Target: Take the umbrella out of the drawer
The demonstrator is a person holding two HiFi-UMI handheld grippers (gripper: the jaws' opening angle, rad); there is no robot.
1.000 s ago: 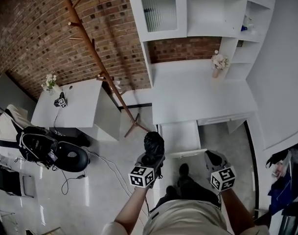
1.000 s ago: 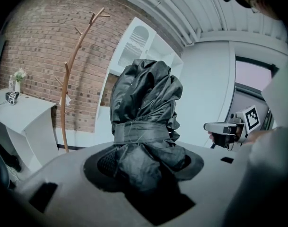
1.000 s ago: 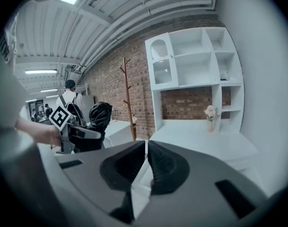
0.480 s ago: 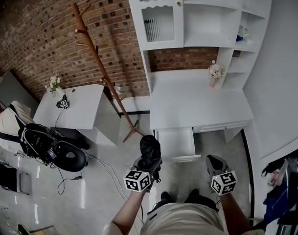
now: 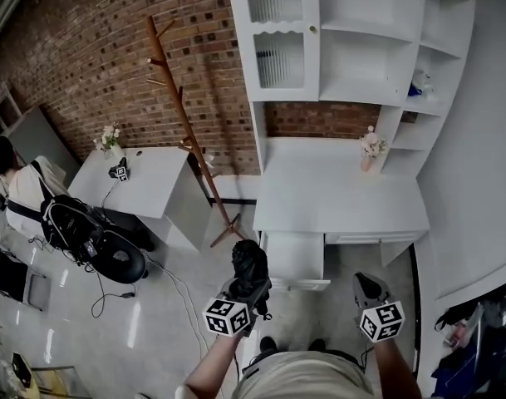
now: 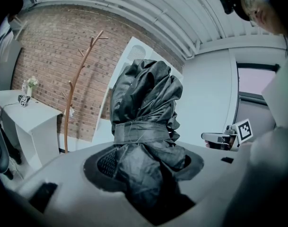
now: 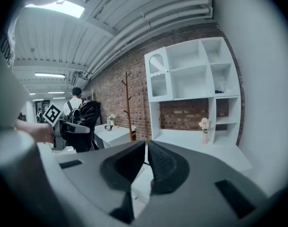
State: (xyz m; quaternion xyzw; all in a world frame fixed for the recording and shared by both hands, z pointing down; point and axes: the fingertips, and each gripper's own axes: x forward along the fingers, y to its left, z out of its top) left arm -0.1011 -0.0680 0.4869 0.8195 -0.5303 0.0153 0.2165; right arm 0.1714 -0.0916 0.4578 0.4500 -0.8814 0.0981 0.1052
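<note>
The folded black umbrella (image 6: pixel 144 108) fills the left gripper view, wrapped by its strap. My left gripper (image 6: pixel 146 167) is shut on its lower part. From the head view, the umbrella (image 5: pixel 249 264) stands up out of the left gripper (image 5: pixel 246 285), left of the open white drawer (image 5: pixel 294 260) and apart from it. My right gripper (image 5: pixel 367 288) hovers right of the drawer. In its own view the right gripper (image 7: pixel 146 162) has its pads together and holds nothing. That view also shows the umbrella (image 7: pixel 89 113) at the left.
The drawer hangs under a white desk (image 5: pixel 336 198) with a flower vase (image 5: pixel 369 148) and shelves (image 5: pixel 361 40) above. A wooden coat rack (image 5: pixel 186 131) leans left of it. Further left are a white side table (image 5: pixel 144 181), a black bag (image 5: pixel 111 256) and floor cables (image 5: pixel 174 281).
Both grippers have lifted and drawn back from the drawer, the left one carrying the umbrella. The desk and shelves now sit lower and fuller in the head view.
</note>
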